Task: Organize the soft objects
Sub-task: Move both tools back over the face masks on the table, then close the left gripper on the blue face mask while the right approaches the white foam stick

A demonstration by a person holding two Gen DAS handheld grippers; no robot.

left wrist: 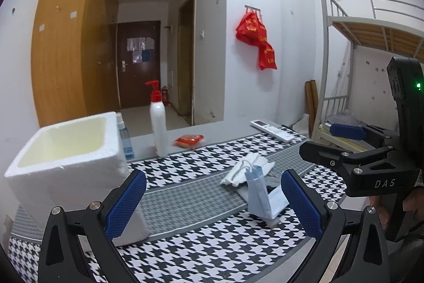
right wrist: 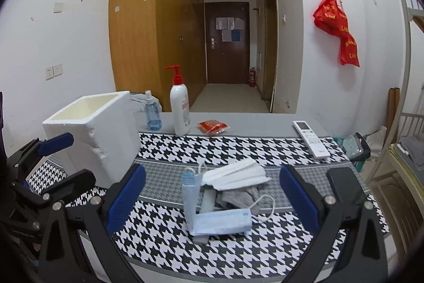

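Nothing sorted yet — the masks [right wrist: 225, 199] and sock [right wrist: 239, 196] lie mid-worktop, the foam box [left wrist: 66, 150] looks empty; both grippers' jaws apart, holding nothing

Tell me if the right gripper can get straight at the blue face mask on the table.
Probably yes. The right gripper is open, its blue pads either side of the blue face mask, with nothing between them. The white mask and grey cloth lie just behind, so it might catch those too.
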